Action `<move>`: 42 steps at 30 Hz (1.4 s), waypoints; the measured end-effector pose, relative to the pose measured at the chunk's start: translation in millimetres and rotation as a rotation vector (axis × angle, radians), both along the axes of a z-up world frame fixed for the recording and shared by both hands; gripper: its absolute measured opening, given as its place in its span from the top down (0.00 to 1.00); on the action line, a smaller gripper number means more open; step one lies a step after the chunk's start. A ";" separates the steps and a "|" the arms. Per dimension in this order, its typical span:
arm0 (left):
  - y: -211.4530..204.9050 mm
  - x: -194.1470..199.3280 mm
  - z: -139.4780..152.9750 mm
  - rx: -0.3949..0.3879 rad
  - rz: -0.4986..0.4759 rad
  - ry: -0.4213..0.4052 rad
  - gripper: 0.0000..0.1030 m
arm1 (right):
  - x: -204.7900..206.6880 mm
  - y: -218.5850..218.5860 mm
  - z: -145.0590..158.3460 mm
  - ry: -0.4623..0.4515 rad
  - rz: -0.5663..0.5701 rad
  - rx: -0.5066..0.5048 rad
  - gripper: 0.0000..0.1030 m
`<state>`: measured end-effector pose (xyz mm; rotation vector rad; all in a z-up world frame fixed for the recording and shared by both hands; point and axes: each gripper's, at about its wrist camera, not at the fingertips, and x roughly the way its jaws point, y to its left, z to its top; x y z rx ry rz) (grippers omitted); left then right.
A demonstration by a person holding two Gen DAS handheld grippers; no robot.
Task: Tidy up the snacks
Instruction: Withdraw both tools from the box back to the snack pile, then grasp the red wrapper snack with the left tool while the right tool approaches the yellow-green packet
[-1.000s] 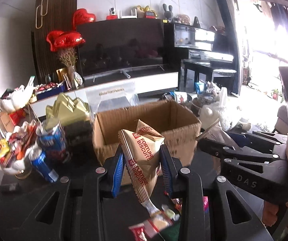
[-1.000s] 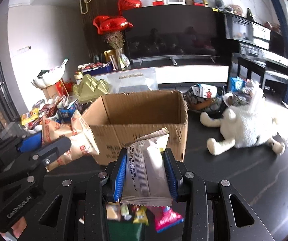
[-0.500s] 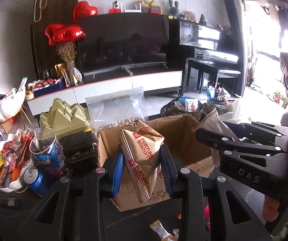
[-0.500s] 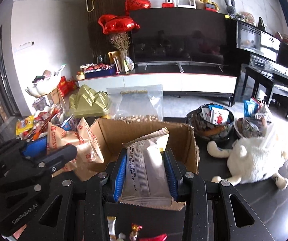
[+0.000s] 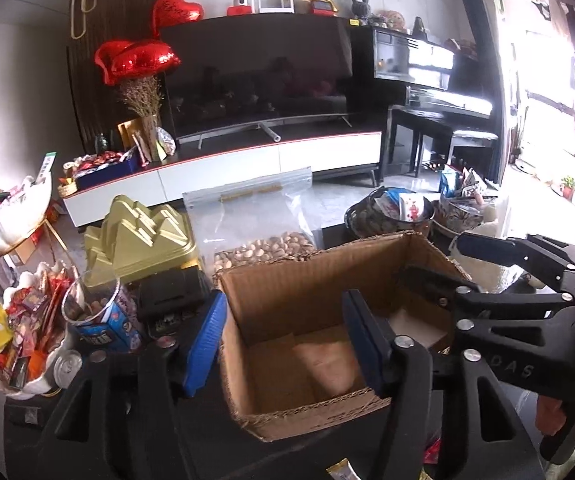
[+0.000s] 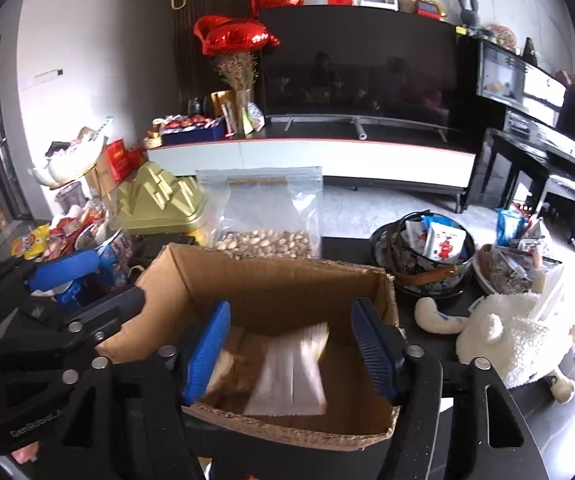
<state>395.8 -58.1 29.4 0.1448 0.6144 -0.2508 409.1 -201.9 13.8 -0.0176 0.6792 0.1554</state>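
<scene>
An open cardboard box (image 5: 287,280) (image 6: 271,284) stands on the dark table in front of both grippers. My left gripper (image 5: 283,344) hangs over its near side with its jaws opening and nothing between the blue pads. A tan biscuit packet (image 5: 323,360) lies blurred on the box floor below it. My right gripper (image 6: 289,344) is over the same box, jaws opening. A silver snack packet (image 6: 291,376) sits free below the pads, blurred, inside the box. Each gripper also shows in the other's view: the right gripper (image 5: 455,260) and the left gripper (image 6: 95,288).
Behind the box stand a clear bag of nuts (image 5: 263,240) and a gold box (image 5: 143,236). A white bowl of snacks (image 5: 19,340), a can (image 5: 67,364) and a blue cup (image 5: 99,316) crowd the left. A plush toy (image 6: 507,340) and a snack bowl (image 6: 423,256) sit to the right.
Both grippers moved forward over the cardboard box. Each then opened and let go of its packet, and both packets dropped into the box.
</scene>
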 end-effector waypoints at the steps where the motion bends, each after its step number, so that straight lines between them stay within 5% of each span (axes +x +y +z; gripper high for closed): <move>1: 1.5 -2.9 0.5 0.000 0.009 0.000 0.37 | -2.1 0.1 0.4 -0.001 0.002 -0.005 0.37; 19: 14.5 -85.9 9.7 0.014 0.100 -0.008 0.31 | -75.9 -3.6 7.5 -0.006 0.008 0.001 0.37; 42: 26.2 -170.7 -64.0 0.012 0.086 0.149 0.31 | -164.0 7.2 -60.2 0.153 0.034 0.021 0.37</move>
